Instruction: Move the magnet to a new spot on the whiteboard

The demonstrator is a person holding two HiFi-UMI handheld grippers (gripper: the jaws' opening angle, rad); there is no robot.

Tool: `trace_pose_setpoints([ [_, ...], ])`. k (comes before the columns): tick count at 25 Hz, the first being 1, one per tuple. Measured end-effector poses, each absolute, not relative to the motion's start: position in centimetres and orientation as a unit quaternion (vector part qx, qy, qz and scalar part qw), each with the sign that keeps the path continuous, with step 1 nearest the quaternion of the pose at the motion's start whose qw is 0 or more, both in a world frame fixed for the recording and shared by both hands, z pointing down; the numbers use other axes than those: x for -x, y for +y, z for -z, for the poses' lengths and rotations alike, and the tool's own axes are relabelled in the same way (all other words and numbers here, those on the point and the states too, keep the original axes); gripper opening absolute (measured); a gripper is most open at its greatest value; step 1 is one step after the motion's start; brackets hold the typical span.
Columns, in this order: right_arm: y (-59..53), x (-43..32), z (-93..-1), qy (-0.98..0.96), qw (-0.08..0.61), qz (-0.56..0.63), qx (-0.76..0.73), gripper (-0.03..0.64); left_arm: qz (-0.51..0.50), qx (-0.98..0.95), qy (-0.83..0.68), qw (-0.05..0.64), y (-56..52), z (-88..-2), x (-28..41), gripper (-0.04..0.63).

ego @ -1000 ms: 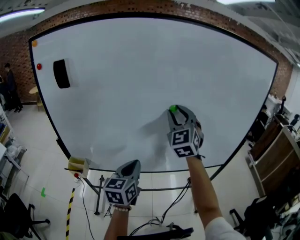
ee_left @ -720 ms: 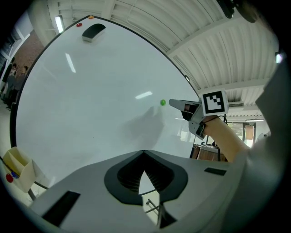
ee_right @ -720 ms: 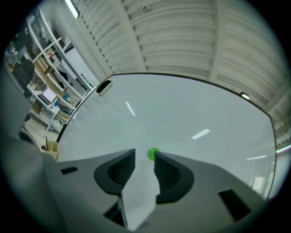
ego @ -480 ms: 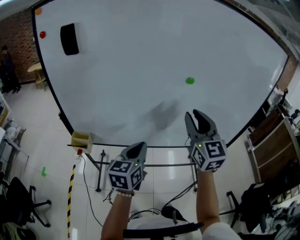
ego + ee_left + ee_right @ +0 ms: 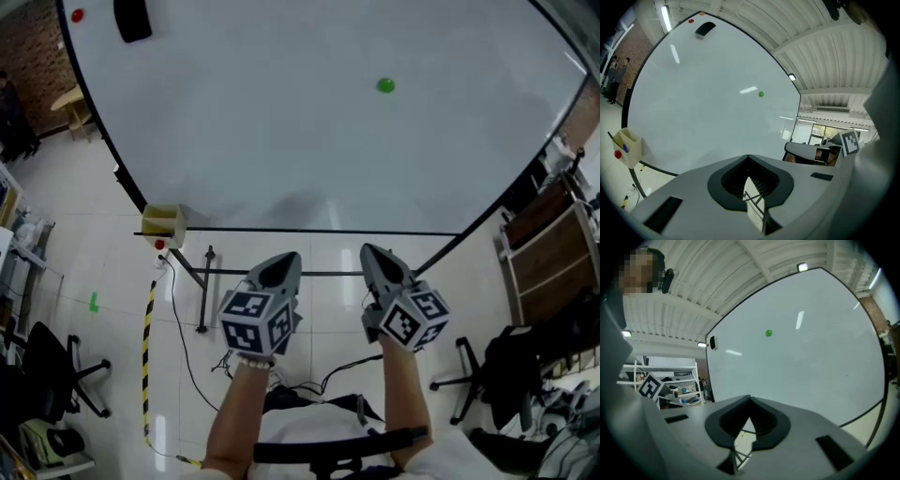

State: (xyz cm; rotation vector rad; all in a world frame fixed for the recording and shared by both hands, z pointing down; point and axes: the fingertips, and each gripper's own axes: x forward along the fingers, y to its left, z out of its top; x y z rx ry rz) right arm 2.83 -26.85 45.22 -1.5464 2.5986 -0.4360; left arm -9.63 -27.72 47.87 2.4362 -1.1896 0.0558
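Head view shows the green magnet (image 5: 385,85) stuck high on the whiteboard (image 5: 281,141), well apart from both tools, which hang below its bottom edge. My left gripper (image 5: 279,266) is clenched on nothing, and the right gripper (image 5: 379,259) has just closed its jaws, also empty. I judge the magnet small, light, hard and slippery, best pinched across its rim.

Colour key. Small round green magnet (image 5: 385,85) against the plain white whiteboard (image 5: 281,141), which is edged in black. Round red magnet (image 5: 76,15); black block eraser (image 5: 131,19). My grey plastic left gripper (image 5: 284,261) and my grey plastic right gripper (image 5: 373,253) each carry 1 cube patterned with black-and-white square markers. Yellow box (image 5: 161,221); yellow-and-black striped strip (image 5: 147,356); red-brown brick wall (image 5: 33,47).
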Motion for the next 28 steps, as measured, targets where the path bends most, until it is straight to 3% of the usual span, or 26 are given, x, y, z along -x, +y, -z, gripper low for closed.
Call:
trace_pose_setpoints([
  [18, -1.6, -20.7, -50.1, 0.854, 0.118, 0.227, 0.453, 0.002, -0.05, -0.859, -0.462, 0.215, -2.5, -50.8, -7.0, -0.003],
  [28, 4.9, -20.2, -52.5, 0.856, 0.145, 0.281, 0.409, 0.003, -0.087, -0.861, -0.439, 0.242, 6.8, -53.6, -11.0, -0.003],
])
